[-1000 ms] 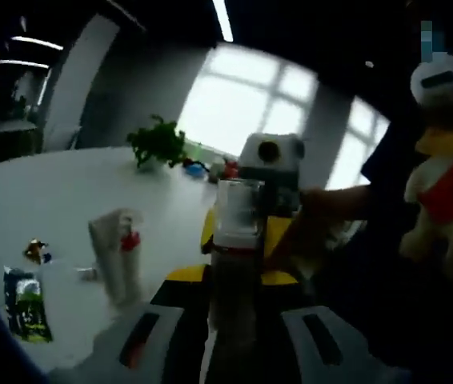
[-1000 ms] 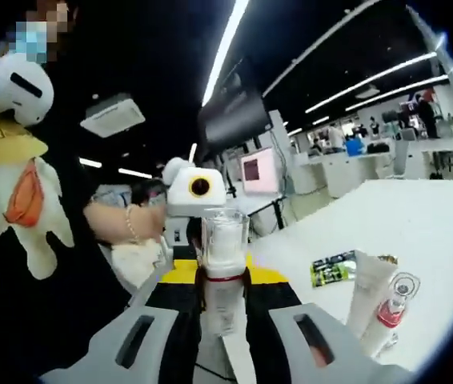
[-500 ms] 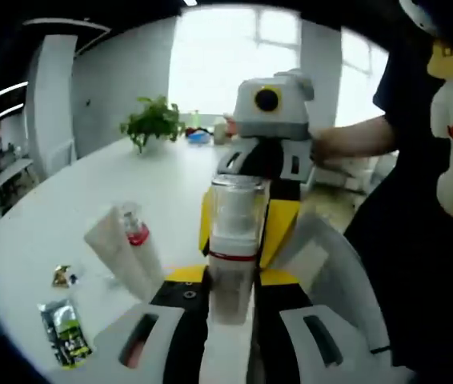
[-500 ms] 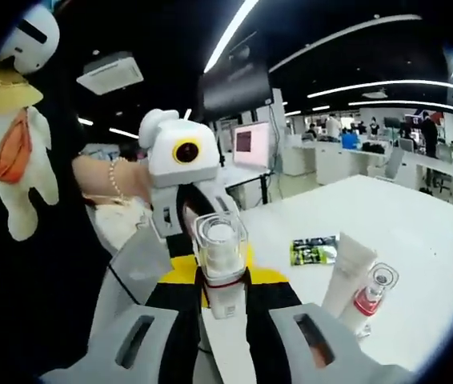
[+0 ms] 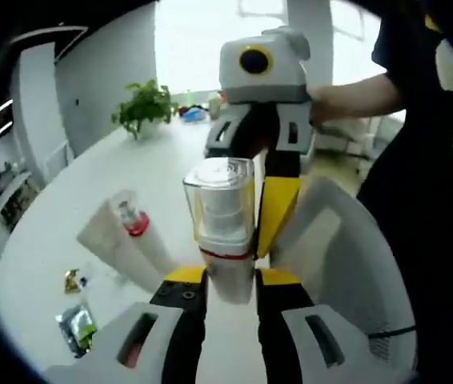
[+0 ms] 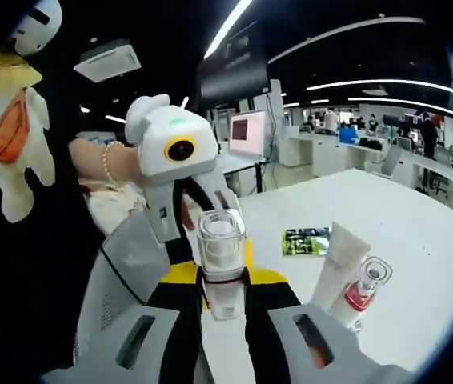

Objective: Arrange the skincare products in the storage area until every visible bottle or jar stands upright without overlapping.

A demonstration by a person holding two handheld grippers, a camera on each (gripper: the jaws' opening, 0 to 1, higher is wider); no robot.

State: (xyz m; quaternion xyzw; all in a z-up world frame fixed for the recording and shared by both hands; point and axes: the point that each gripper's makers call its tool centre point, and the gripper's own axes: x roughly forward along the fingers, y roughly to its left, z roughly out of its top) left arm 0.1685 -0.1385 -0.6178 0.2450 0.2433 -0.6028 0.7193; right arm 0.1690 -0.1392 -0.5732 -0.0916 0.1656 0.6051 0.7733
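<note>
Bottle (image 5: 220, 232) first: a clear-capped pump bottle with a red band, held upright in the air above the white table (image 5: 58, 216), and both my tools are on it. My left gripper (image 5: 220, 300) is clenched on the lower body, yellow-and-black jaws pressed against either side just under the band; my right gripper (image 5: 265, 172) comes in from the far side and, judging by its yellow jaw lying against the cap, appears to grasp the upper part. In the right gripper view the same bottle (image 6: 222, 260) sits between my right gripper (image 6: 222, 300) jaws with the left gripper (image 6: 180, 208) meeting it head-on. I take this two-ended hold as a way to keep the bottle vertical while I carry or hand it over, so it can go down standing. Near it on the table, a white tube (image 5: 118, 252) leans with a small red-collared bottle (image 5: 133, 218) touching it; those two overlap, so I judge they need separating and standing up. Further out lie a green sachet (image 5: 78, 328) and a small wrapped sweet (image 5: 72, 280). Behind, a potted plant (image 5: 142, 108), and a plush toy (image 6: 6, 120) hanging beside a person's arm (image 6: 102, 164).
</note>
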